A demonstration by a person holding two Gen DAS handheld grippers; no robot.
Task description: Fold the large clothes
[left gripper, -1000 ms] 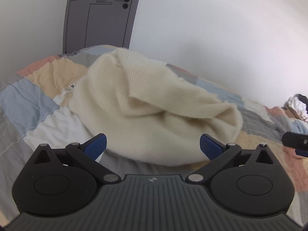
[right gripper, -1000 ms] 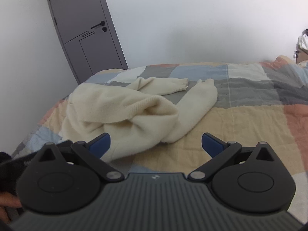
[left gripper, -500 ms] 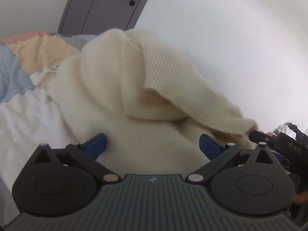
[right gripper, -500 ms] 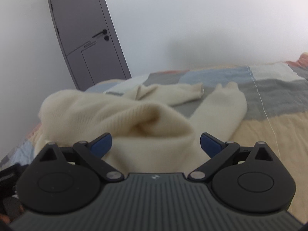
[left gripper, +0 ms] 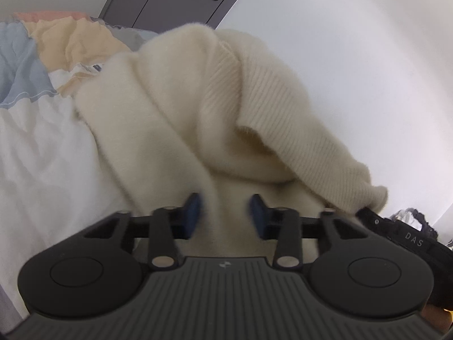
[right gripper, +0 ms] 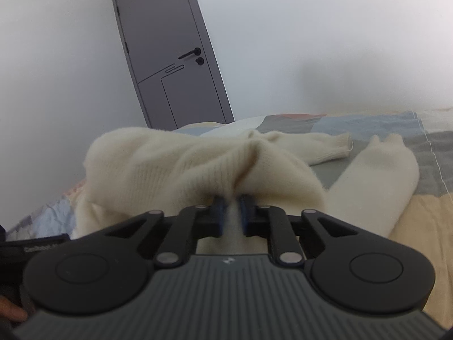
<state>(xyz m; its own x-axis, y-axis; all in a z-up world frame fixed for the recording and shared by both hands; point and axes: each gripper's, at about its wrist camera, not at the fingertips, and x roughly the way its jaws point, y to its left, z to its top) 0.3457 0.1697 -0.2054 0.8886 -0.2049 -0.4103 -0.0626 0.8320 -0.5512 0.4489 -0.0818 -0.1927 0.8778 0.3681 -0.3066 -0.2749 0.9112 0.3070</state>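
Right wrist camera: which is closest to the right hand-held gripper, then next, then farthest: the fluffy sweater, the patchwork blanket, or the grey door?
1. Cream sweater: bunched right at the right hand-held gripper, between its fingertips.
2. Patchwork blanket: spread under and beyond the sweater, to the right.
3. Grey door: in the wall beyond the bed, upper left.

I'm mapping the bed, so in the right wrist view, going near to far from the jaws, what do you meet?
Right gripper shut on cream sweater → sweater sleeve cuff → patchwork bedspread → grey door.
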